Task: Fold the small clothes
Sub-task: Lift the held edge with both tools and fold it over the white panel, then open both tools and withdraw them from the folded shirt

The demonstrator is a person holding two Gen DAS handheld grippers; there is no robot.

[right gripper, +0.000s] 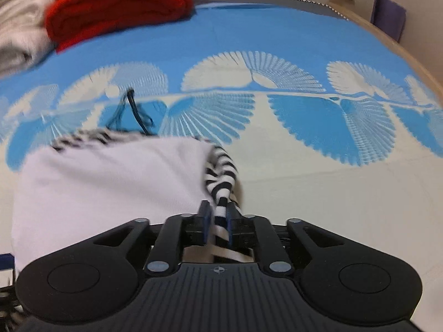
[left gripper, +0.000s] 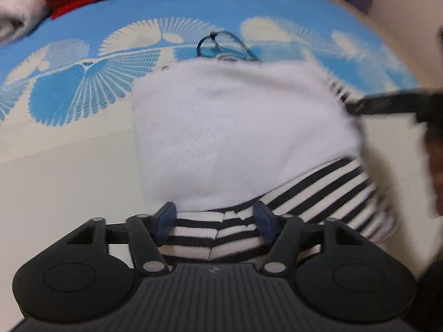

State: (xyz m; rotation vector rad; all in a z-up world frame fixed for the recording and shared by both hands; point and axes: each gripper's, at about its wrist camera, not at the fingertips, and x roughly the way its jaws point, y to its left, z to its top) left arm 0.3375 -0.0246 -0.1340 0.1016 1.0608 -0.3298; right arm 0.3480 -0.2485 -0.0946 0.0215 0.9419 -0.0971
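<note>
under the garment (left gripper: 238,132) a dark cord (left gripper: 221,45) is half hidden, its ends blurred. blue-and-cream bedspread (right gripper: 318,193) lies bare right of the cloth; red fabric (right gripper: 119,8) sits far back. white panel over black-and-white stripes. left claw (left gripper: 216,218) gapes around the striped hem; right claw (right gripper: 217,215) pinches a striped fold.

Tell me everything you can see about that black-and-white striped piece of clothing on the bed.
The striped garment is a soft knit, black and white stripes outside, plain white inside. It lies on the blue and cream bedspread, folded so the white inner face is on top and stripes show along the edges. A twisted striped edge runs between the narrow jaws of the right gripper. Another striped part lies between the wide-apart fingers of the left gripper, which do not press it. The views are blurred.
</note>
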